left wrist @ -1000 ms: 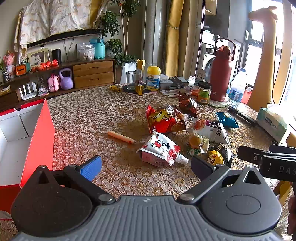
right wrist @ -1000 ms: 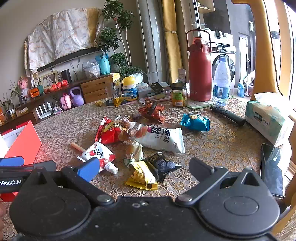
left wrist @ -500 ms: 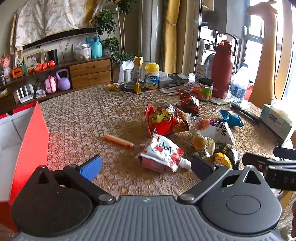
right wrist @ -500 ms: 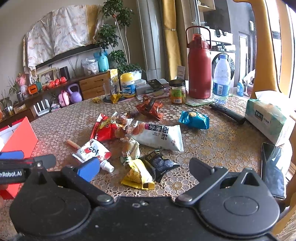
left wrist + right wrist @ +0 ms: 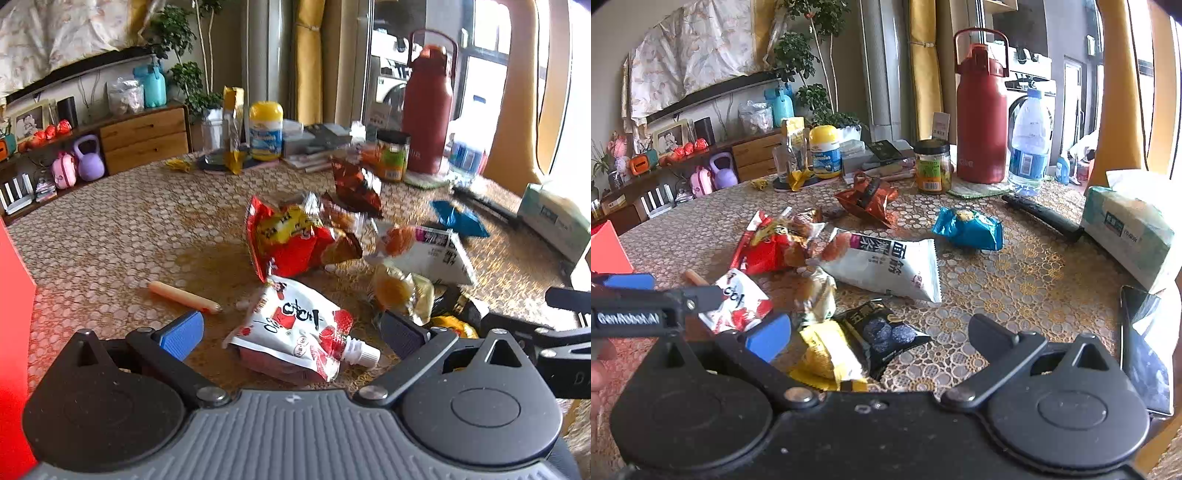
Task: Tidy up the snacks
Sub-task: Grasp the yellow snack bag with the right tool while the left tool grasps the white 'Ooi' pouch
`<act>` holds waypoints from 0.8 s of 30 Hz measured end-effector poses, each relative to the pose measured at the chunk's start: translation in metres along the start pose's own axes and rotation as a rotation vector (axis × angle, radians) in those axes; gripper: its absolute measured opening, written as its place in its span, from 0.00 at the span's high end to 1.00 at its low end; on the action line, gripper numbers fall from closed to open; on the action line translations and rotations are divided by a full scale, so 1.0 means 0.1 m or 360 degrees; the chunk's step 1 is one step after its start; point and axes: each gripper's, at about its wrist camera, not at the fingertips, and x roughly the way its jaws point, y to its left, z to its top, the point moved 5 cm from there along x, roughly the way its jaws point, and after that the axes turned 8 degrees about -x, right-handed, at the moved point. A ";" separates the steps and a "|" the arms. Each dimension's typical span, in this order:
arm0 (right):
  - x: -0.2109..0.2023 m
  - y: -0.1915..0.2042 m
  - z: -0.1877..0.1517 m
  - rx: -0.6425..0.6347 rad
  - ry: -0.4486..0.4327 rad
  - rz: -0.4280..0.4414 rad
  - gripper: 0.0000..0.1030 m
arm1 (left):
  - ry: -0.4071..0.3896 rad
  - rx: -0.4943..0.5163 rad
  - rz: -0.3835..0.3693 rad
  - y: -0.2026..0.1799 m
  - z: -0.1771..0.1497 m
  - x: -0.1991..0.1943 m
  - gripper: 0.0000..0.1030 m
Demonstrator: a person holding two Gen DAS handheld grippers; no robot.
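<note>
Several snack packets lie on the lace-covered table. My left gripper [image 5: 291, 330] is open, its jaws either side of a white and red spouted pouch [image 5: 299, 332], which lies on the table. A red chip bag [image 5: 295, 240] and a white packet [image 5: 432, 251] lie beyond it. My right gripper [image 5: 882, 332] is open and empty, just above a yellow packet [image 5: 827, 350] and a black packet [image 5: 882, 332]. The white packet [image 5: 886, 266], a blue packet [image 5: 967, 229] and an orange-brown bag [image 5: 868, 199] lie farther off.
A red box [image 5: 14, 332] stands at the left edge. An orange stick [image 5: 181, 295] lies near the pouch. A red flask [image 5: 980, 110], water bottle [image 5: 1028, 144], jar [image 5: 932, 166], tissue pack [image 5: 1130, 229] and phone [image 5: 1145, 343] stand along the back and right.
Both grippers have moved forward and lower toward the snacks. The left one has closed in on the spouted pouch; the right one has neared the yellow and black packets.
</note>
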 end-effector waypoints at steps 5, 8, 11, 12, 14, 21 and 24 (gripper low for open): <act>0.15 -0.03 -0.03 -0.0004 0.0038 -0.0006 0.00 | 0.0032 0.0018 0.0029 0.01 -0.04 0.18 0.00; 0.22 -0.04 -0.04 0.0000 0.0050 0.0004 0.00 | 0.0047 0.0021 0.0035 0.03 -0.06 0.26 0.06; 0.27 -0.04 -0.03 -0.0004 0.0053 0.0009 0.00 | 0.0075 0.0029 0.0038 0.05 -0.08 0.33 0.15; 0.28 -0.03 -0.03 -0.0003 0.0052 0.0014 0.00 | 0.0071 0.0015 0.0021 0.05 -0.08 0.33 0.16; 0.30 -0.02 -0.01 -0.0003 0.0046 0.0028 0.00 | 0.0070 -0.0001 0.0007 0.05 -0.08 0.34 0.18; 0.34 0.03 0.04 -0.0014 0.0026 0.0066 0.00 | 0.0048 0.0011 0.0021 0.08 -0.08 0.34 0.28; 0.35 0.06 0.03 -0.0023 0.0027 0.0081 0.00 | 0.0040 0.0006 0.0018 0.08 -0.08 0.33 0.29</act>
